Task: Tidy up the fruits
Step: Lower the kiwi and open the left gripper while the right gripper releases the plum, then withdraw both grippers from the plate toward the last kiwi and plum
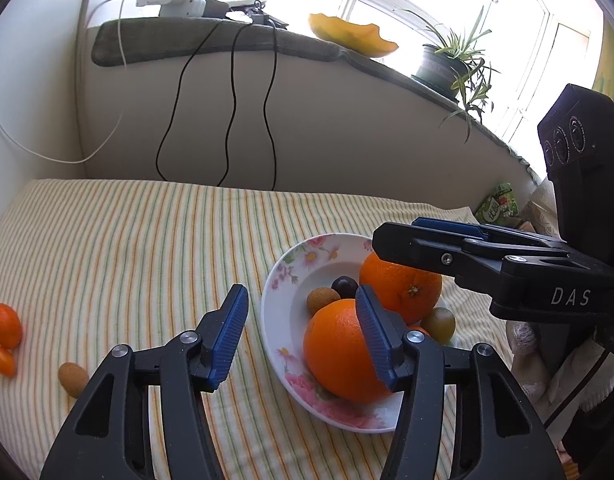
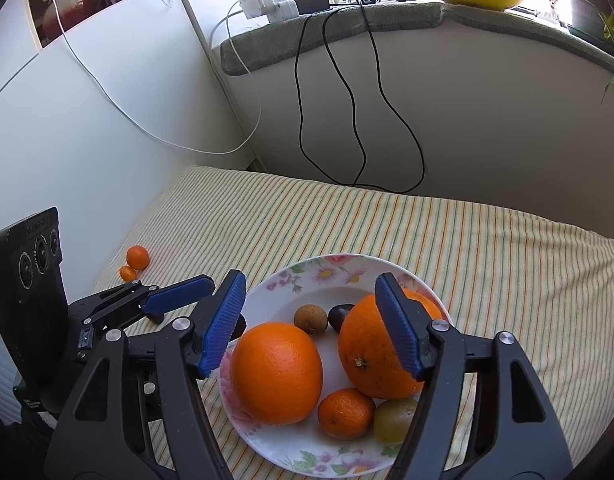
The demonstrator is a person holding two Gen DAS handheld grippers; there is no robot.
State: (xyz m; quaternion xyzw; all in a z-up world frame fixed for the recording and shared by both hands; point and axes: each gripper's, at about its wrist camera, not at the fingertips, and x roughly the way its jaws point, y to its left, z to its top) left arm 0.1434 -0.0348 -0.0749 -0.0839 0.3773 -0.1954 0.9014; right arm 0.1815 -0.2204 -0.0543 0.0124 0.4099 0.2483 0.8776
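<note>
A floral white plate (image 1: 275,304) (image 2: 267,432) on the striped cloth holds two big oranges (image 1: 335,352) (image 2: 275,372), a small mandarin (image 2: 345,414), a green fruit (image 1: 439,322) (image 2: 393,420), a brown longan (image 1: 322,299) (image 2: 310,319) and a dark grape (image 1: 345,286) (image 2: 341,316). My left gripper (image 1: 301,336) is open and empty, hovering at the plate's left edge. My right gripper (image 2: 311,326) is open and empty above the plate, between the oranges. Two kumquats (image 1: 5,326) (image 2: 138,258) and a brown longan (image 1: 72,378) lie on the cloth to the left.
A wall and a windowsill (image 1: 211,38) with chargers, hanging black cables (image 2: 347,92), a yellow melon rind (image 1: 351,34) and a potted plant (image 1: 447,64) stand behind the table. A green packet (image 1: 499,204) lies at the far right.
</note>
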